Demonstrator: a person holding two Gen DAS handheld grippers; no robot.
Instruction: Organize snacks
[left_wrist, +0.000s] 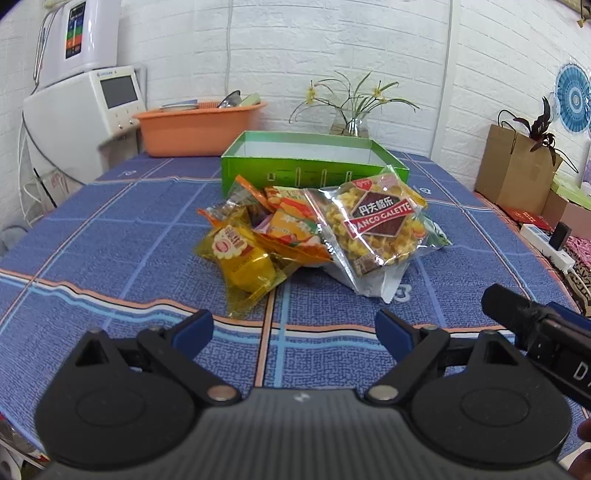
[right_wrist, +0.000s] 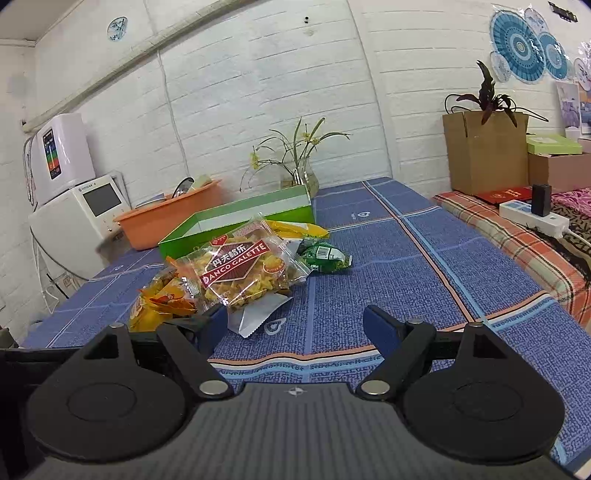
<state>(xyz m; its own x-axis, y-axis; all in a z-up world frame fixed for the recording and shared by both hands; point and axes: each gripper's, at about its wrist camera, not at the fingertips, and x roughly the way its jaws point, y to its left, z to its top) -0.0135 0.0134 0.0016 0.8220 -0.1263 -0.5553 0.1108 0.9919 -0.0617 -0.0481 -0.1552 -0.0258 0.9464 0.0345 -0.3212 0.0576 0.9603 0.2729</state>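
**Snack pile waits in front of the green box**

Nearest the left wrist camera, the left gripper (left_wrist: 294, 326) hovers low over the blue checked desk (left_wrist: 110, 229), released, its blue fingertips (left_wrist: 194, 326) spread wide with nothing between them. Just ahead lies the snack pile: a yellow packet (left_wrist: 245, 262), an orange packet (left_wrist: 291, 227) and the Danco Galette bag (left_wrist: 373, 225) leaning on top. Behind them stands the green box (left_wrist: 314, 162), touching the pile. The right gripper's tip (left_wrist: 517, 314) enters from the right.

From the right wrist camera, the right gripper (right_wrist: 295, 326) is likewise released and holds nothing. A green packet (right_wrist: 325, 256) lies just beside the Danco Galette bag (right_wrist: 240, 273); an orange basin (right_wrist: 170, 218) sits behind the green box (right_wrist: 236, 221).
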